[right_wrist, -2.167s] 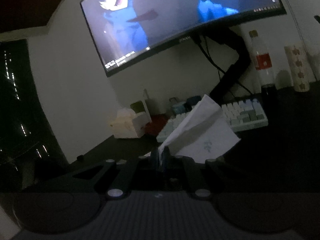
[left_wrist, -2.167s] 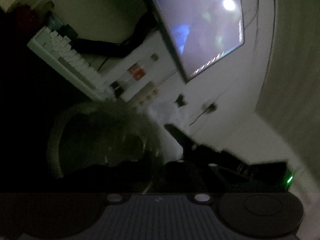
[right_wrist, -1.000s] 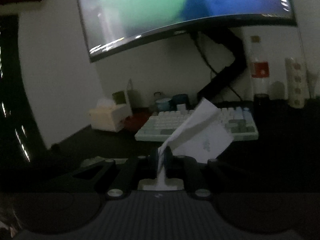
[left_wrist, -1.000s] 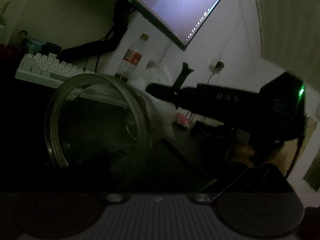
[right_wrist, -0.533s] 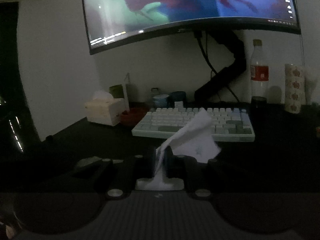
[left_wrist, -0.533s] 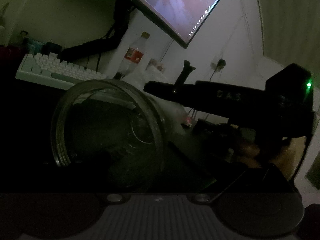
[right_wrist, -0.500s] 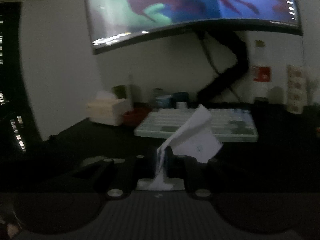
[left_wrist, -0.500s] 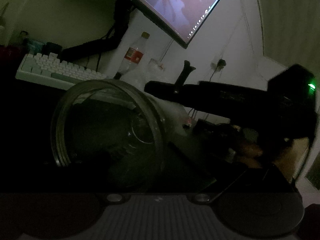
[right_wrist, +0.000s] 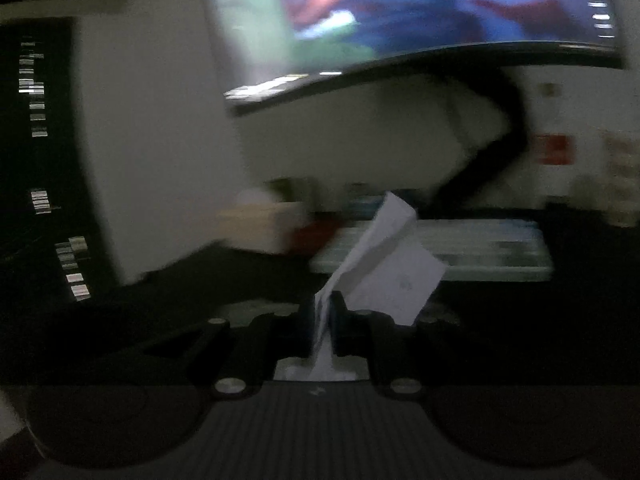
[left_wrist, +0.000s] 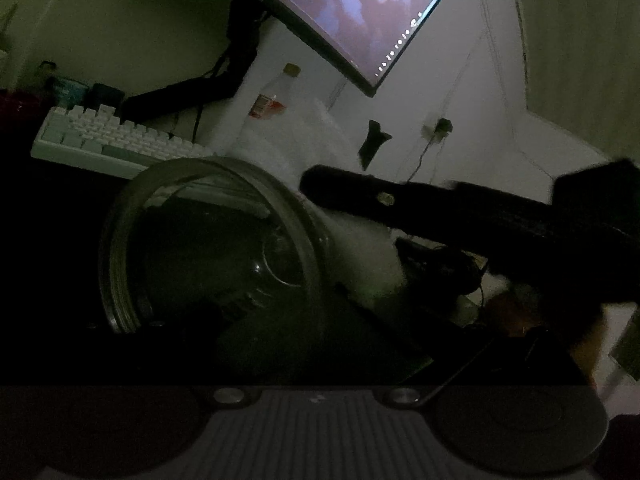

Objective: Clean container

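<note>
Clear glass jar [left_wrist: 208,248], round threaded rim, on its side, mouth toward the left wrist camera, close in front of the left hand-held gripper; that grip too dark to tell. Right hand-held gripper [right_wrist: 325,316] pinches creased white tissue [right_wrist: 384,264] over dark counter [right_wrist: 560,320].

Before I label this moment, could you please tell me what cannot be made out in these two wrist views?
- Left wrist view: left gripper's fingers, lost in darkness behind the clear glass jar; its state is unclear.
- Left wrist view: whether the jar's inside is dirty; too dim.
- Right wrist view: the print on the folded white tissue held by the right gripper; motion blur.
</note>
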`<act>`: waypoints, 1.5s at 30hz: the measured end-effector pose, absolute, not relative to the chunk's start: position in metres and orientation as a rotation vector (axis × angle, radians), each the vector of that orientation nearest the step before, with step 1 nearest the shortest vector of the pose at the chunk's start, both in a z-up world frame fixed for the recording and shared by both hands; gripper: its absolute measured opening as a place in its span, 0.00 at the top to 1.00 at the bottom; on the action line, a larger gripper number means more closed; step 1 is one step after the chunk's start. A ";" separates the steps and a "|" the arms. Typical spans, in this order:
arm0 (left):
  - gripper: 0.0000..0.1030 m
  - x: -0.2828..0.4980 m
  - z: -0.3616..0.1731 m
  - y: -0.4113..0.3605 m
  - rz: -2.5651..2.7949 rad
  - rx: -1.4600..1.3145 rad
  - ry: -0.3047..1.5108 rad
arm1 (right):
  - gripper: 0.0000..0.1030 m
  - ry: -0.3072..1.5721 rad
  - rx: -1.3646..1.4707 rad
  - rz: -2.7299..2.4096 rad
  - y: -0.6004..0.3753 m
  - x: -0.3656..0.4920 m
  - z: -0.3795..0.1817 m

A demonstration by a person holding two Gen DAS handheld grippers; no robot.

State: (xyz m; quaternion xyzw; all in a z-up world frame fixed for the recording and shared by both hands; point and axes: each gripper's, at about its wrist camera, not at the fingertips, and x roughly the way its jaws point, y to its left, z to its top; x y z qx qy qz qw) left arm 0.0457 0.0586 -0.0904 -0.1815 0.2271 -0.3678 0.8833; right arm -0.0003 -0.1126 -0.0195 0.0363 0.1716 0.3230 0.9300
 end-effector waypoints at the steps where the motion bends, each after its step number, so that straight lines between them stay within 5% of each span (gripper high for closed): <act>1: 0.00 0.045 -0.091 0.059 -0.766 -0.376 0.471 | 0.90 0.352 0.075 0.687 -0.111 -0.004 -0.020; 7: 0.17 0.044 -0.091 0.062 -0.796 -0.410 0.459 | 0.92 0.386 0.142 0.513 -0.146 0.020 -0.025; 9: 0.40 0.048 -0.092 0.064 -0.769 -0.426 0.470 | 0.92 0.390 0.184 0.461 -0.160 0.025 -0.024; 10: 0.79 0.051 -0.093 0.065 -0.766 -0.444 0.479 | 0.91 0.372 0.196 0.454 -0.165 0.023 -0.022; 11: 0.87 0.054 -0.095 0.068 -0.778 -0.496 0.480 | 0.91 0.354 0.203 0.456 -0.169 0.021 -0.020; 18: 0.90 0.060 -0.102 0.086 -0.807 -0.821 0.472 | 0.89 0.320 0.215 0.471 -0.173 0.008 -0.016; 23: 0.89 0.072 -0.125 0.107 -0.846 -1.192 0.528 | 0.89 0.327 0.209 0.496 -0.165 0.005 -0.017; 27: 0.87 0.067 -0.115 0.105 -0.802 -1.124 0.549 | 0.89 0.332 0.189 0.506 -0.159 0.005 -0.018; 28: 0.79 0.065 -0.111 0.105 -0.782 -1.079 0.551 | 0.88 0.339 0.186 0.508 -0.158 0.006 -0.019; 29: 0.53 0.064 -0.107 0.105 -0.760 -1.028 0.553 | 0.88 0.350 0.170 0.523 -0.155 0.007 -0.021; 31: 0.21 0.059 -0.100 0.104 -0.731 -0.938 0.544 | 0.88 0.361 0.116 0.562 -0.148 0.007 -0.025; 33: 0.05 0.054 -0.089 0.098 -0.718 -0.805 0.545 | 0.88 0.347 0.091 0.553 -0.143 0.006 -0.028; 45: 0.01 0.045 -0.079 0.081 -0.663 -0.405 0.507 | 0.95 0.411 0.196 0.579 -0.155 0.050 -0.028</act>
